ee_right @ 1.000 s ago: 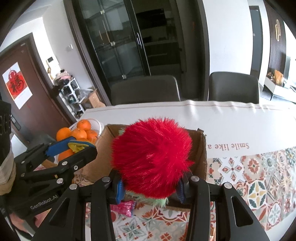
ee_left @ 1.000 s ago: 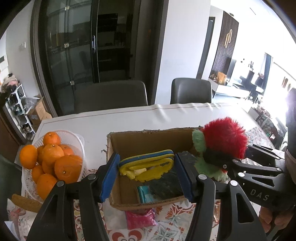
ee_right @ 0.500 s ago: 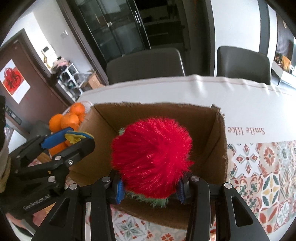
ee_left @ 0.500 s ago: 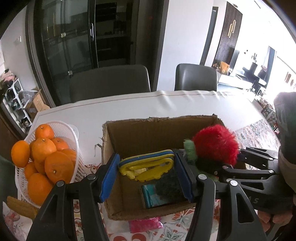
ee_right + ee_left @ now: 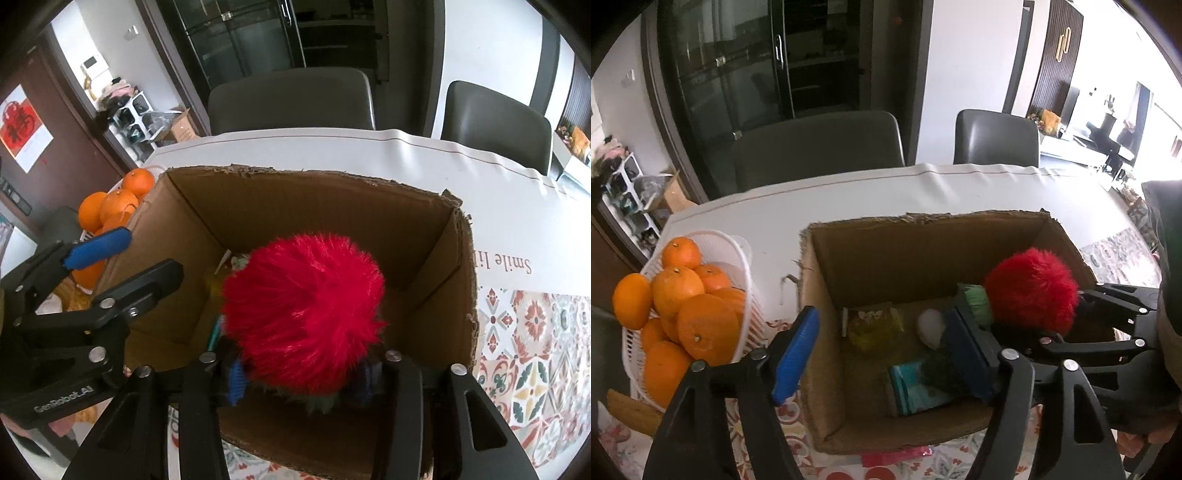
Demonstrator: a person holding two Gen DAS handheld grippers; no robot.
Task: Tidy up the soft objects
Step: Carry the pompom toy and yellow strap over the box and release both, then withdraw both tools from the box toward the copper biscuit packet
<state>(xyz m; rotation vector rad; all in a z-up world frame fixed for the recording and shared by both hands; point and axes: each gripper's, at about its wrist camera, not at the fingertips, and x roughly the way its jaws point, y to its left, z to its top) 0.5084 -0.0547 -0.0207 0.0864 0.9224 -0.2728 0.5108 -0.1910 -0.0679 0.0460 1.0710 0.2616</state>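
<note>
An open cardboard box [image 5: 923, 236] [image 5: 458, 266] stands on the table. My right gripper [image 5: 299, 380] is shut on a fluffy red and green plush toy [image 5: 306, 314], also in the left wrist view [image 5: 1030, 295], and holds it inside the box at its right side. My left gripper [image 5: 882, 354] is open and empty over the box's left front part. A yellow soft object [image 5: 873, 326], a white object [image 5: 931, 326] and a teal packet [image 5: 916, 384] lie on the box floor.
A white basket [image 5: 738, 258] of oranges [image 5: 705, 328] stands left of the box. A pink packet [image 5: 894, 454] lies on the patterned cloth [image 5: 535, 350] in front of the box. Two grey chairs [image 5: 816, 147] stand behind the table.
My left gripper has opened and the yellow and blue object it held is gone from its jaws. My right gripper has lowered the plush toy into the box.
</note>
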